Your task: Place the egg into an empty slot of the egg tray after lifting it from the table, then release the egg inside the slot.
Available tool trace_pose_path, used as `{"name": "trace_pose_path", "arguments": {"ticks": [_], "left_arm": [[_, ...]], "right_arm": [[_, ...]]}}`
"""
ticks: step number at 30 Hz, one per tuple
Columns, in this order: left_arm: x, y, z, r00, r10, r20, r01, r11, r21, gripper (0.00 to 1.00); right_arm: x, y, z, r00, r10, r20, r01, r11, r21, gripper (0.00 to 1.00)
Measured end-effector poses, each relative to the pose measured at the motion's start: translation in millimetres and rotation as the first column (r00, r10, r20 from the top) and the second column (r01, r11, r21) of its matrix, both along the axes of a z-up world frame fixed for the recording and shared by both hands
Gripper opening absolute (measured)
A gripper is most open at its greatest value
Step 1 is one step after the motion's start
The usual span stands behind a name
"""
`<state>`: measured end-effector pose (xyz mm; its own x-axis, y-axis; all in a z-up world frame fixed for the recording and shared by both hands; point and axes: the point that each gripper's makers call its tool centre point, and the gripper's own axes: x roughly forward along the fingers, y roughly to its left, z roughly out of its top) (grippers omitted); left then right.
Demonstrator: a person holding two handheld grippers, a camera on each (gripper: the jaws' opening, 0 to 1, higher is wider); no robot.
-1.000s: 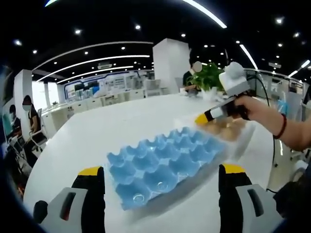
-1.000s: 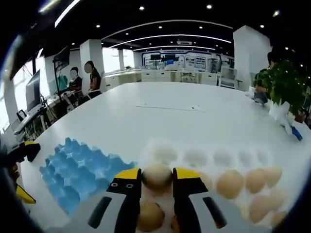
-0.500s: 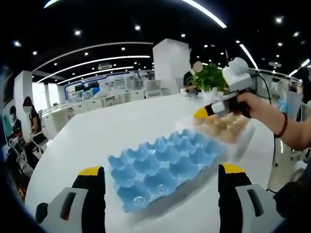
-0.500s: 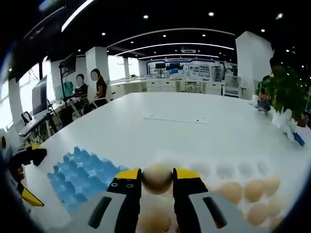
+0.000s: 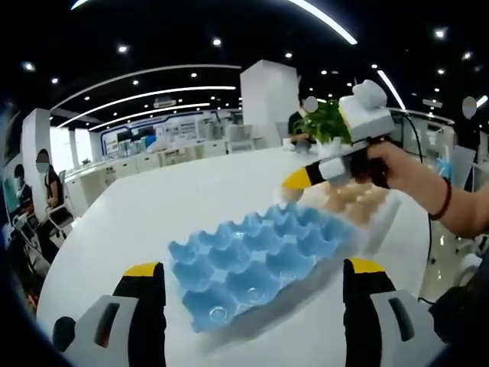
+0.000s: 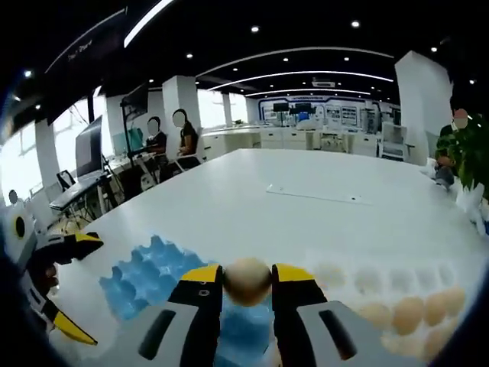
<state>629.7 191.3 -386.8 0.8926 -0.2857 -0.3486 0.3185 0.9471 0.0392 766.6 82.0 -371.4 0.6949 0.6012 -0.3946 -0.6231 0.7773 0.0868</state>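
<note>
The right gripper [image 6: 247, 284] fingers clamp the pale round egg [image 6: 247, 280], carrying it above the blue moulded egg tray [image 6: 145, 274]; next, I judge, lower it into an empty slot below the fingers; the left gripper [image 5: 254, 300] fingers stand wide, holding nothing.

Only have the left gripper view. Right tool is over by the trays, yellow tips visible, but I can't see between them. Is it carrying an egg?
Observer: Yes. In the right gripper view the right tool is shut on an egg, held between its yellow tips.
Operator: Where is it relative to the blue tray?
Observer: The blue egg tray lies just below and left of the egg in that view, with its visible slots empty.
Operator: What's on the egg's other side?
Observer: A pale tray with several eggs in its near row; its far row looks empty.
</note>
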Motion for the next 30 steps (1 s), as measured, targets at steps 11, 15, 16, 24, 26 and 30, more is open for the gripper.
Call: {"name": "trace_pose_path", "arguments": {"ticks": [11, 15, 16, 24, 26, 30], "left_arm": [[-0.2, -1.5, 2.6, 1.000, -0.003, 0.005, 0.003, 1.000, -0.006, 0.99], [-1.4, -5.9, 2.3, 1.000, -0.006, 0.002, 0.006, 1.000, -0.001, 0.99], [-1.1, -5.4, 2.1, 1.000, -0.006, 0.000, 0.006, 1.000, 0.001, 0.99], [-2.1, -7.5, 2.9, 1.000, -0.011, -0.003, 0.011, 1.000, 0.010, 0.99], [-3.3, -7.8, 2.9, 1.000, -0.008, -0.002, 0.008, 1.000, 0.010, 0.99], [-5.0, -7.6, 1.8, 1.000, -0.004, -0.003, 0.004, 1.000, 0.006, 0.99]], "right_arm": [[-12.7, 32.3, -0.2, 0.996, 0.084, 0.003, -0.084, 0.996, 0.019, 0.26], [-17.1, 43.8, 0.5, 0.994, 0.113, 0.012, -0.113, 0.993, 0.026, 0.26], [-17.1, 46.2, 0.9, 0.993, 0.121, 0.012, -0.122, 0.992, 0.026, 0.26], [-26.3, 68.7, -4.8, 0.985, 0.172, 0.006, -0.172, 0.985, 0.023, 0.26], [-27.4, 74.4, -5.3, 0.983, 0.183, 0.006, -0.183, 0.983, 0.025, 0.26], [-29.6, 84.6, -3.7, 0.979, 0.204, 0.008, -0.204, 0.978, 0.031, 0.26]]}}
